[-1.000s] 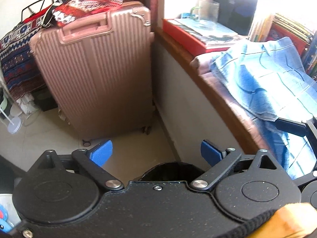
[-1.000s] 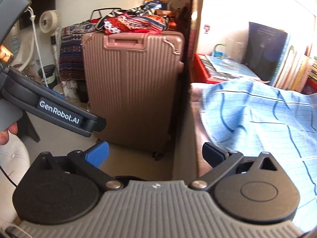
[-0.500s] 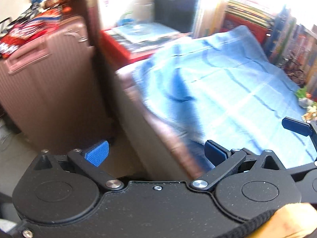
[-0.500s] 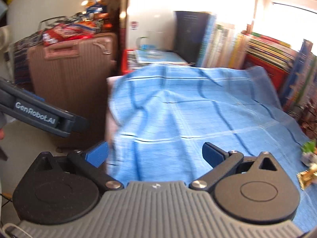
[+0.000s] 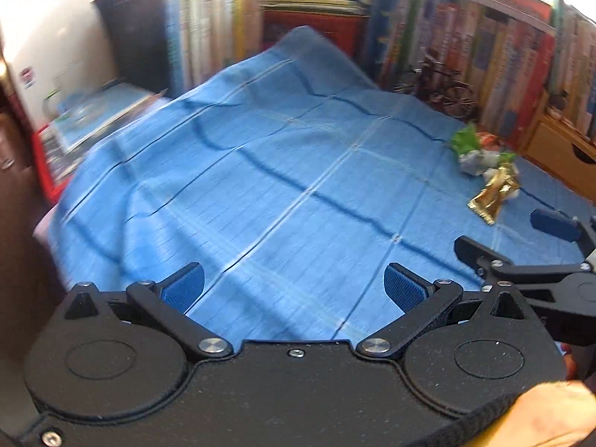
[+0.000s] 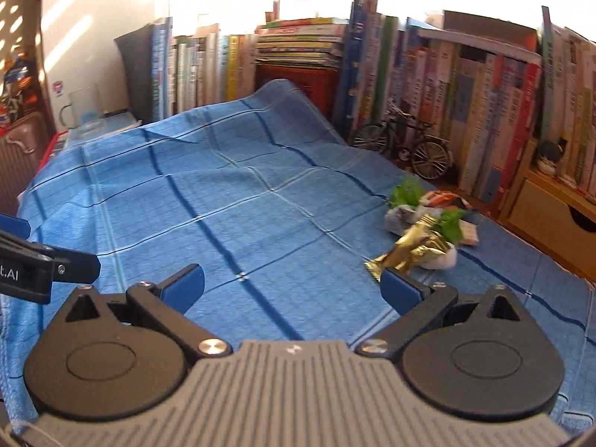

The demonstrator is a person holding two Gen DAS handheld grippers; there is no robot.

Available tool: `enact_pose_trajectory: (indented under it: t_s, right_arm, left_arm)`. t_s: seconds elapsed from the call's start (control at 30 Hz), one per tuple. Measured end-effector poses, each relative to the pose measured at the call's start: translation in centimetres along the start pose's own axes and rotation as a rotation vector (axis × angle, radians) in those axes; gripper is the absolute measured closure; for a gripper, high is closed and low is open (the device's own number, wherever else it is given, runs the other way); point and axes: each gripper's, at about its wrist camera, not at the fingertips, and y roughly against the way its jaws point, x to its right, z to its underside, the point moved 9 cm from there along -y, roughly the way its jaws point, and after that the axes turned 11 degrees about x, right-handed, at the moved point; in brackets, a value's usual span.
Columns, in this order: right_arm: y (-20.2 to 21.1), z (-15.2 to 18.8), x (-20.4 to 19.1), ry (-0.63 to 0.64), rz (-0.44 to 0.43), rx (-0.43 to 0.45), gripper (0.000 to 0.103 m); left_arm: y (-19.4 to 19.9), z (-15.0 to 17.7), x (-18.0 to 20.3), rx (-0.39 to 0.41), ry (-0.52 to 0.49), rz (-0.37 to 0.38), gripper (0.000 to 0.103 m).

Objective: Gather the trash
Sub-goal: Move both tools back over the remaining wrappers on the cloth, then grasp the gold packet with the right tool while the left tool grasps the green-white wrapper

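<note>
Here, both views look across a table draped in a blue checked cloth.

1. Left gripper: its two blue-padded fingers stand wide apart with nothing between them, above the near part of the cloth. This view is blurred by motion.
2. Right gripper: its fingers also stand wide apart and hold nothing. Its right fingertip lies just in front of the gold wrapper in the picture; whether it touches cannot be told.
3. Trash pile: a small heap of crumpled wrappers lies on the cloth toward the far right side of the table. It includes a gold foil wrapper at the near edge, green scraps, a white crumpled piece and a red-and-white packet. In the left view the same heap appears to the upper right, well apart from the left gripper.
4. Model bicycle: a small dark model stands upright behind the trash, in front of the books.
5. Books: a row stands upright along the back of the table, with a flat stack near the middle.
6. Wooden drawer box: it sits at the far right, beside the trash.
7. Glass mug: it stands at the far left corner, beyond the cloth.
8. Part of the left gripper's body shows at the left edge of the right view, and the right gripper's fingers at the right edge of the left view.
</note>
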Motion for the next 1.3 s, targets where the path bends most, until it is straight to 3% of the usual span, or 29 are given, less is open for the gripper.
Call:
enact_pose_trajectory:
  t_s: [0.27, 0.47, 0.57, 0.63, 0.8, 1.07, 1.1, 1.2, 1.3]
  right_arm:
    - [-2.6, 1.1, 5.5, -0.125, 0.144, -0.019, 0.0]
    - [-3.7, 1.6, 7.7, -0.174, 0.202, -0.017, 0.0]
    - [-4.5, 1.9, 7.8, -0.153, 0.204, -0.032, 0.002]
    - [-5.0, 2.0, 7.9, -0.154, 0.206, -0.049, 0.007]
    - [-6.0, 2.8, 8.5, -0.176, 0.231, -0.08, 0.016]
    - [-6.3, 3.6, 10.2, -0.26, 0.259, -0.069, 0.034]
    - [-6.3, 3.6, 10.2, -0.257, 0.258, -0.062, 0.038]
    - [-6.3, 3.7, 10.4, -0.273, 0.246, -0.049, 0.05]
    - [-6.6, 3.9, 10.5, -0.284, 0.238, -0.045, 0.053]
  left_arm:
    - [-5.1, -5.2, 7.1, 0.019, -0.119, 0.148, 0.001]
    - [-9.0, -7.9, 12.7, 0.016, -0.218, 0.257, 0.004]
    - [-10.7, -8.6, 15.1, 0.009, -0.245, 0.314, 0.013]
    - [-12.0, -8.8, 16.4, 0.0, -0.268, 0.327, 0.027]
    - [-14.1, -8.6, 18.8, -0.017, -0.267, 0.389, 0.049]
    - [-16.1, -7.4, 21.5, -0.037, -0.263, 0.451, 0.056]
    - [-16.4, -7.3, 21.6, -0.047, -0.245, 0.459, 0.059]
    - [-17.4, -7.5, 21.7, -0.036, -0.21, 0.436, 0.079]
    - [-18.2, -7.7, 21.8, -0.037, -0.167, 0.438, 0.08]
